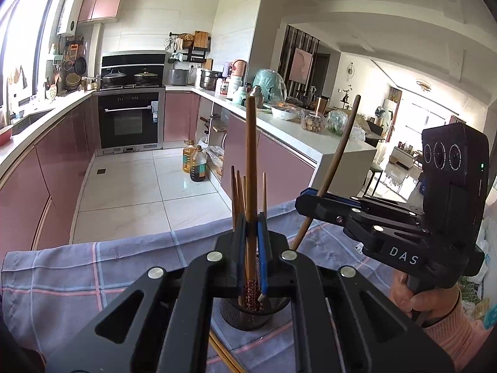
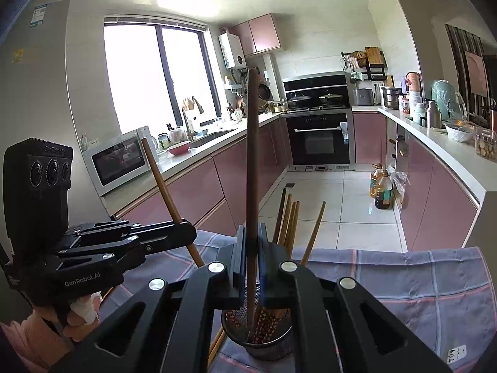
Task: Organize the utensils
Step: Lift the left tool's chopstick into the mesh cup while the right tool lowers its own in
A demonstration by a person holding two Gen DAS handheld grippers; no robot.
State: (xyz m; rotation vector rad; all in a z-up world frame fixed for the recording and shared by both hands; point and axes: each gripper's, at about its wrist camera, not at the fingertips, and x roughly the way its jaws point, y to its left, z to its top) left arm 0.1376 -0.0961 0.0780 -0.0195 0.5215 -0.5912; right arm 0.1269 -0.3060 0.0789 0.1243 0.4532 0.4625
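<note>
Two chopsticks, stiff, light and slippery: my left gripper [image 1: 252, 233] clamped one [image 1: 250, 161] low on its shaft, my right gripper [image 2: 251, 242] another [image 2: 252, 155], above the mesh holder [image 2: 257, 338].

holder [image 2: 267, 342] base hidden behind gripper; loose chopsticks [image 1: 223, 356] cut off below.

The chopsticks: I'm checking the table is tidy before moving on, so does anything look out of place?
Yes. A couple of loose chopsticks lie flat on the checked cloth beside the mesh holder, rather than standing inside it. Each hand-held gripper, left and right, is shut on one chopstick.
</note>
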